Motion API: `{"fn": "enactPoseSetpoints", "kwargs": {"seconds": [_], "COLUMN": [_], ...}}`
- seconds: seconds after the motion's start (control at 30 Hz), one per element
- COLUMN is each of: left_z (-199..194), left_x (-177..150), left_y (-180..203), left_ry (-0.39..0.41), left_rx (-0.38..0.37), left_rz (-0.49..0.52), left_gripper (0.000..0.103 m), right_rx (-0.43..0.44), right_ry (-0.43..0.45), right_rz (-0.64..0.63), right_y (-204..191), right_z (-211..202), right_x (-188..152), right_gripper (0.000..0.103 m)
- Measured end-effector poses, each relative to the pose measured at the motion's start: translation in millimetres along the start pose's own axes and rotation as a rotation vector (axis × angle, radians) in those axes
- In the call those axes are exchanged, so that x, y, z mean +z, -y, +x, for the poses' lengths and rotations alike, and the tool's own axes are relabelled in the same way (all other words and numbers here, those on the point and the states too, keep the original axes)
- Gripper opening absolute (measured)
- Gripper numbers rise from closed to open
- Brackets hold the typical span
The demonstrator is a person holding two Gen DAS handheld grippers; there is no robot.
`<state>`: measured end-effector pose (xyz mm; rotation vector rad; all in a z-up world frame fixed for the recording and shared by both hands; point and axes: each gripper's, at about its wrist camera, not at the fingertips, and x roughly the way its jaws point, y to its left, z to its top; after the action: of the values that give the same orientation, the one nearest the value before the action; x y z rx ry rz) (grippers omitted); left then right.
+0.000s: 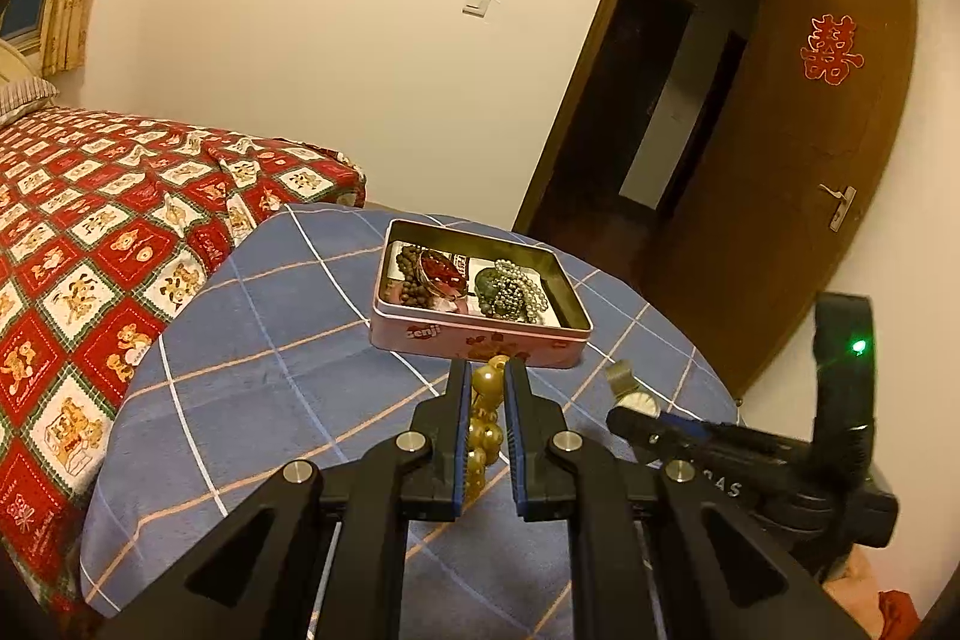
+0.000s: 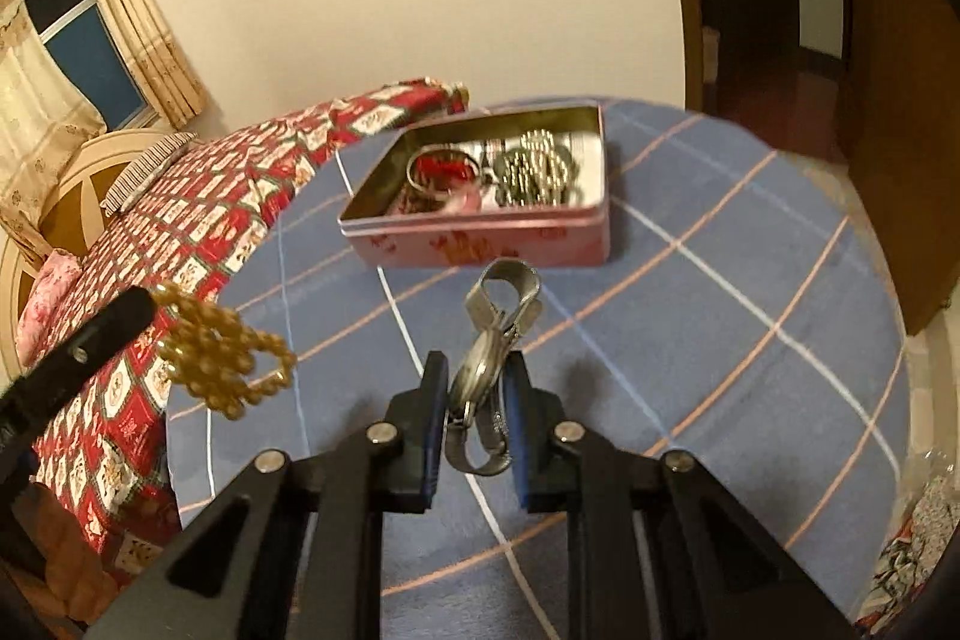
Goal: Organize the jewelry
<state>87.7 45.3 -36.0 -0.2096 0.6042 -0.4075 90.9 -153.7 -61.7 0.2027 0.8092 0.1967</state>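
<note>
Watch [image 2: 480, 370] clamped in R fingers; bead bracelet [image 1: 483, 424] in L; tin [image 1: 480, 340] just ahead.

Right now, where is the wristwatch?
In the right wrist view the wristwatch is clamped between the right gripper's fingers, lifted over the blue checked tablecloth just in front of the pink tin.

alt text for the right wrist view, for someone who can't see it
The right tongs grip a silver mesh-band watch above a blue plaid tablecloth. Ahead sits an open pink tin of jewelry; at left, the left tongs hold gold beads.
</note>
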Motion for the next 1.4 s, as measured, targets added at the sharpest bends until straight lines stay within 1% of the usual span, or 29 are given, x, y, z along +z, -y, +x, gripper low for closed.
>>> {"fn": "enactPoseSetpoints", "kwargs": {"seconds": [0.17, 0.37, 0.8, 1.27, 1.4], "left_z": [4.3, 9.4, 39.6, 80.9, 96.0], "left_x": [1.8, 10.1, 36.1, 78.9, 92.0], "left_y": [2.4, 5.6, 18.5, 33.0, 28.8], "left_ry": [-0.005, 0.002, 0.006, 0.045, 0.059], "left_rx": [-0.002, -0.006, -0.011, -0.034, -0.045], "left_rz": [0.005, 0.012, 0.042, 0.095, 0.077], "left_gripper": [0.01, 0.01, 0.01, 0.01, 0.01], "right_rx": [-0.016, -0.028, -0.008, -0.01, -0.026], "right_ry": [0.021, 0.056, 0.117, 0.167, 0.178], "right_rz": [-0.026, -0.045, -0.039, -0.009, -0.006], "right_y": [-6.2, -8.2, -2.3, 11.0, 14.8], "right_z": [3.2, -3.6, -11.6, 7.3, 18.2], "right_x": [10.1, 22.5, 54.0, 99.6, 112.4], "right_gripper": [0.021, 0.022, 0.021, 0.021, 0.021]}}
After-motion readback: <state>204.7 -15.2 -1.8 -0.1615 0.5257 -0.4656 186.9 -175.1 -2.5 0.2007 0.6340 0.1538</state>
